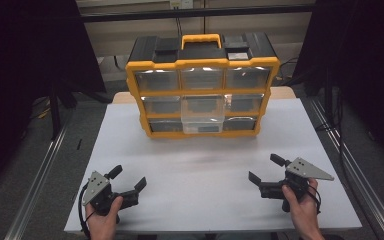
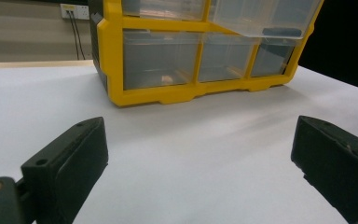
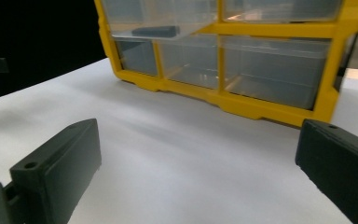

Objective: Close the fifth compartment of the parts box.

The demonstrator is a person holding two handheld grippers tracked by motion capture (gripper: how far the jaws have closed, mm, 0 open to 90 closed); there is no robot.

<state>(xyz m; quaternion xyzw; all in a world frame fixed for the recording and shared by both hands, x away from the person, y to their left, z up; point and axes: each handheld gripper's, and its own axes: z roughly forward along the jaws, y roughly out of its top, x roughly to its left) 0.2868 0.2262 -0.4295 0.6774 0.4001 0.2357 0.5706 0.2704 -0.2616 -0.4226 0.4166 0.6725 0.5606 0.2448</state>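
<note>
Drawer [image 1: 202, 114] jutted from the middle of the yellow cabinet [image 1: 202, 63] at the counter's [image 1: 200, 170] far side; we held left tool [image 1: 128, 178] and right tool [image 1: 262, 167] spread, empty, well apart.

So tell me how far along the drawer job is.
Done: the middle drawer of the yellow organizer stands pulled out, with a dark item inside. In hand: nothing; the left gripper and right gripper rest near the table's front edge, jaws open and empty. Left: probably reaching that drawer, either for the item or to close it.
</note>
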